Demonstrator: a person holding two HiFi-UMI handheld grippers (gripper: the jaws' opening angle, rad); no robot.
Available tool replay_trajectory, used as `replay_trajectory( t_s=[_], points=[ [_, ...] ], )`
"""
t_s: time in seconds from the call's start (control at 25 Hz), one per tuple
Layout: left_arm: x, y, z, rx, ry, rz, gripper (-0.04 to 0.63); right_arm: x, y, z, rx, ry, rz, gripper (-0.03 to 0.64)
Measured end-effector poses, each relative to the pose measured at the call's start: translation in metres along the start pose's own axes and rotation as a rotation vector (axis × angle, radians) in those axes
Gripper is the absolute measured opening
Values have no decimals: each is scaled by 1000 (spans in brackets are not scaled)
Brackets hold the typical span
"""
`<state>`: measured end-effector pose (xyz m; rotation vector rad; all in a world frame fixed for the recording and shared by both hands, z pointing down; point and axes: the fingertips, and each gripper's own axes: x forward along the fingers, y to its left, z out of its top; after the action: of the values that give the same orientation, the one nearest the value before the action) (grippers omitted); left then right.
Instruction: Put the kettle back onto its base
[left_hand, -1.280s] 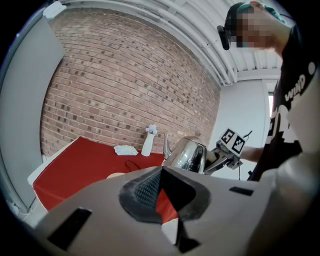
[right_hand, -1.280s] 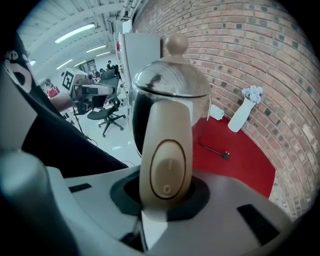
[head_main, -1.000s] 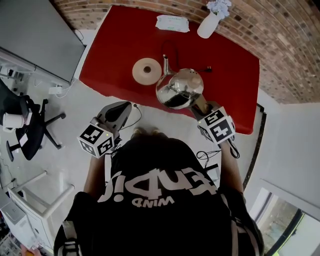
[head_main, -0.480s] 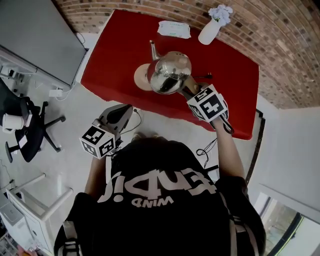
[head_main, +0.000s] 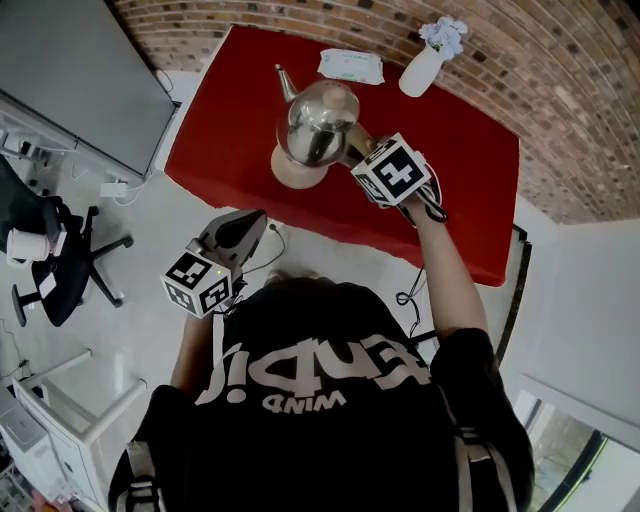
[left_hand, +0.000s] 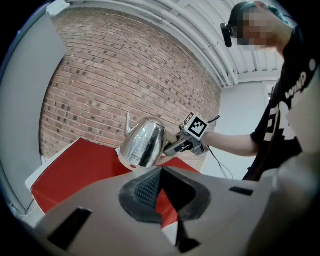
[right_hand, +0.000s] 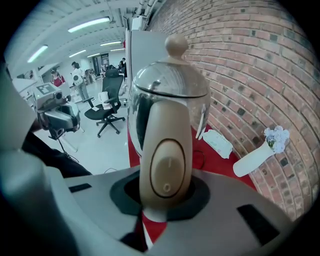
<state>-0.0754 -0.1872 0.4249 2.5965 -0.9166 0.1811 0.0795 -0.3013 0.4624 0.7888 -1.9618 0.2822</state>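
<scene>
A shiny steel kettle (head_main: 318, 122) with a beige handle (right_hand: 165, 165) hangs in the air over the red table (head_main: 470, 180). My right gripper (head_main: 358, 150) is shut on that handle from the near side. The round cream base (head_main: 293, 176) lies on the cloth and shows partly under the kettle's near left rim. Whether the kettle touches the base I cannot tell. In the left gripper view the kettle (left_hand: 144, 142) and the right gripper (left_hand: 192, 136) float above the cloth. My left gripper (head_main: 245, 222) stays short of the table's near edge, its jaws meeting with nothing between them.
A white vase (head_main: 420, 68) with flowers and a pack of wipes (head_main: 350, 66) stand at the table's far edge by the brick wall. An office chair (head_main: 60, 250) and a grey panel (head_main: 70, 70) are off to the left on the floor side.
The right gripper carried the kettle from the table's near middle toward the far left, so it now covers most of the base. The left gripper kept still.
</scene>
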Motion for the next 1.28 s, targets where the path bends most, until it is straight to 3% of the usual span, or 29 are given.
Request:
replay_trajectory(
  t_s=[1.28],
  points=[
    [-17,18,-4,-20,-4,66,9,108,11,-26,39,121,20,69]
  ],
)
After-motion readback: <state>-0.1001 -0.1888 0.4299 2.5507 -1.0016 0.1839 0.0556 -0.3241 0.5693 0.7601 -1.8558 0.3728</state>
